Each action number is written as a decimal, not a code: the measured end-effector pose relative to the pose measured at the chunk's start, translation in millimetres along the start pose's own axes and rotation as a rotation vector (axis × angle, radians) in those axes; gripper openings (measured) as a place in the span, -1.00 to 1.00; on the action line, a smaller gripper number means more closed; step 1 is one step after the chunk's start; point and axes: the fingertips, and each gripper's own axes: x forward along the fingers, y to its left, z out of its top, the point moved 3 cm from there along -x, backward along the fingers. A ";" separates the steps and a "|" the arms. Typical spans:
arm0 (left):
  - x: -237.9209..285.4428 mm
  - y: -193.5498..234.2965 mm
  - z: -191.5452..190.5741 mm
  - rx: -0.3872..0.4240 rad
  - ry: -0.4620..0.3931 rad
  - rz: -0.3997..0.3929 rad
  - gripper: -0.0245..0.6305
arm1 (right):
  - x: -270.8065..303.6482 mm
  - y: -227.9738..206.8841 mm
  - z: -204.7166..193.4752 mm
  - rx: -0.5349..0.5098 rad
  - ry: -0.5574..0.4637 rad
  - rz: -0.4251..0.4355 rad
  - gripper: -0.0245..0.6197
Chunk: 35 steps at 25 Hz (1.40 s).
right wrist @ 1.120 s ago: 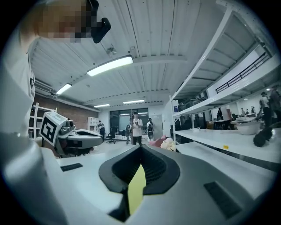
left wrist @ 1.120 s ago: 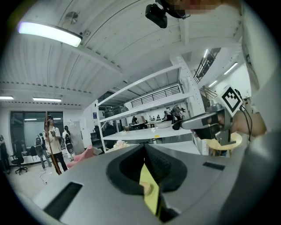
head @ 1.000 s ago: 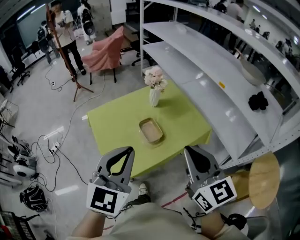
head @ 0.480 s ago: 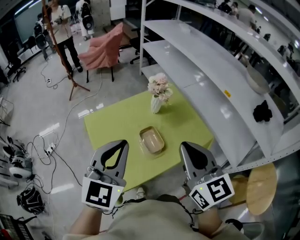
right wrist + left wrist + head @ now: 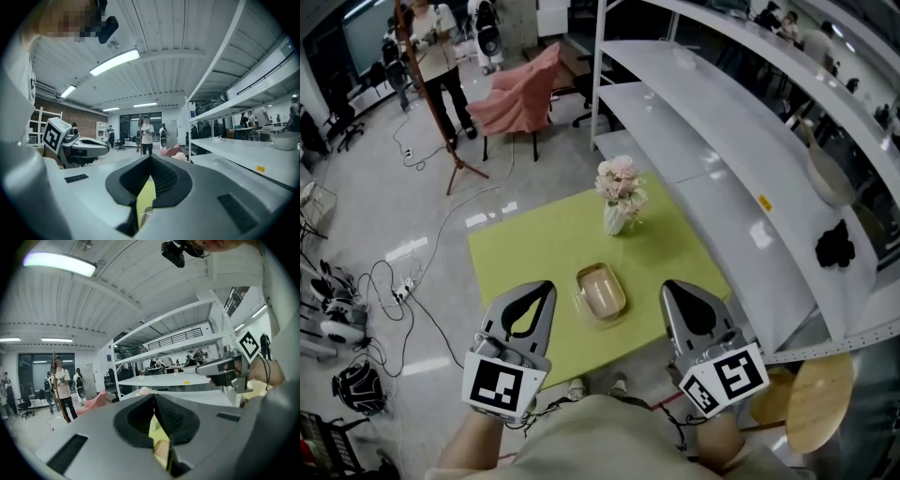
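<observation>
Head view looked down on the left gripper, its jaws pressed together on nothing, held over the near edge of a green table. Between the two grippers (though lower, on the table itself) lay a shallow dish, with a vase of flowers beyond it. The right gripper was closed and empty too. White shelves ran along the right, above a round wooden stool.
</observation>
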 end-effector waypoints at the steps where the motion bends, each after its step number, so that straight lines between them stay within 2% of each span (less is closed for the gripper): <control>1: 2.6 0.9 -0.4 -0.008 0.005 0.011 -0.91 | 2.3 -3.9 -1.5 0.001 0.003 0.006 -0.90; 5: 13.8 7.2 -9.0 -0.022 0.046 0.052 -0.87 | 12.0 -16.9 -8.2 0.008 0.011 0.019 -0.90; 8: 25.4 12.6 -20.2 -0.025 0.070 0.066 -0.65 | 22.1 -25.2 -14.9 0.008 0.018 0.028 -0.90; 13: 42.7 25.7 -42.0 -0.149 0.083 0.098 -0.50 | 43.1 -34.0 -34.6 0.019 0.067 0.050 -0.90; 18: 64.5 28.6 -94.6 -0.272 0.183 0.092 -0.39 | 60.3 -37.6 -66.1 0.053 0.140 0.067 -0.90; 27: 87.6 13.2 -208.0 -0.422 0.396 0.075 -0.36 | 77.2 -33.5 -127.2 0.103 0.272 0.102 -0.90; 31: 96.4 6.9 -255.3 -0.518 0.459 0.060 -0.35 | 86.0 -29.0 -155.6 0.117 0.319 0.116 -0.90; 35: 103.4 0.0 -296.2 -0.575 0.523 0.051 -0.33 | 92.7 -24.7 -181.1 0.132 0.366 0.125 -0.90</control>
